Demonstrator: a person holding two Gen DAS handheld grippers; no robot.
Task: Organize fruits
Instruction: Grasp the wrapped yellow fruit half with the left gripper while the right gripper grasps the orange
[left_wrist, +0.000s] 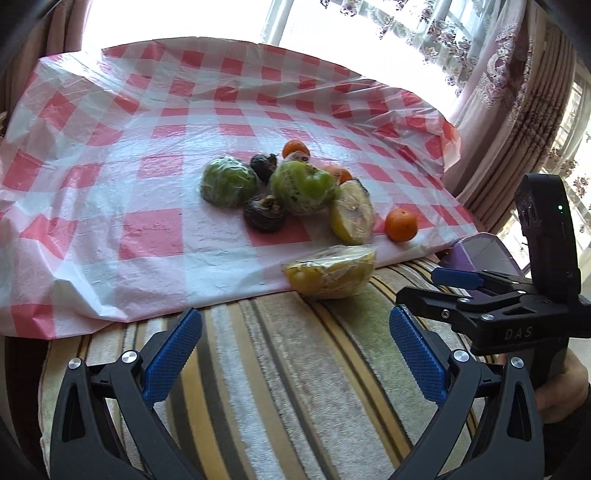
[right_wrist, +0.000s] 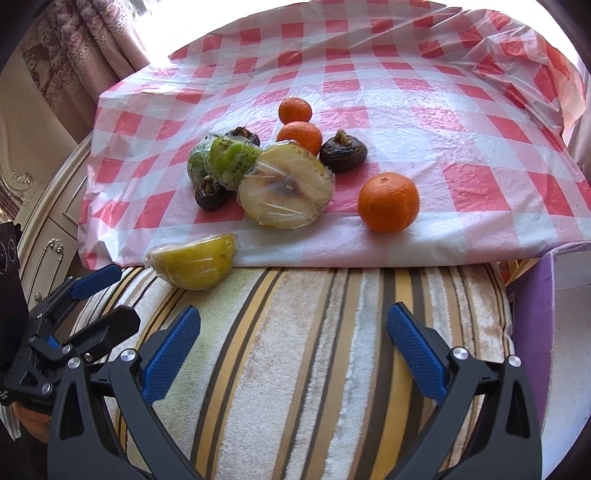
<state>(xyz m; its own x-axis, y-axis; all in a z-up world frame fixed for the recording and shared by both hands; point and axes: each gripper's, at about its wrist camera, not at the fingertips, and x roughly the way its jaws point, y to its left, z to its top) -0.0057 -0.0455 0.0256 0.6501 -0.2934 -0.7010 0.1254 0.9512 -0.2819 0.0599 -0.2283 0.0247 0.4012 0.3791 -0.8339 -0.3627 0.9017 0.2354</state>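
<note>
Left wrist view: wrapped yellow pear half (left_wrist: 331, 272) lying cut face up right at the near edge of the checked plastic sheet (left_wrist: 92, 184), half onto the striped towel (left_wrist: 295, 369). Behind it, toward the sheet's middle, two wrapped green fruits (left_wrist: 228, 181), dark shrivelled ones, tangerines (left_wrist: 401, 224). Left claw (left_wrist: 295, 363) spread wide, empty, low over the towel. Right claw (left_wrist: 436, 291) alongside at right, held in a hand (left_wrist: 565, 387), parted too.

Right wrist view: second wrapped pear half (right_wrist: 285, 187) tilted, cut face forward, nearest tangerine (right_wrist: 388, 202) beside it near the sheet's near edge. Right claw (right_wrist: 293, 360) gaping, holding nothing. Purple container (right_wrist: 532, 295) at the towel's right edge, contents unseen.
</note>
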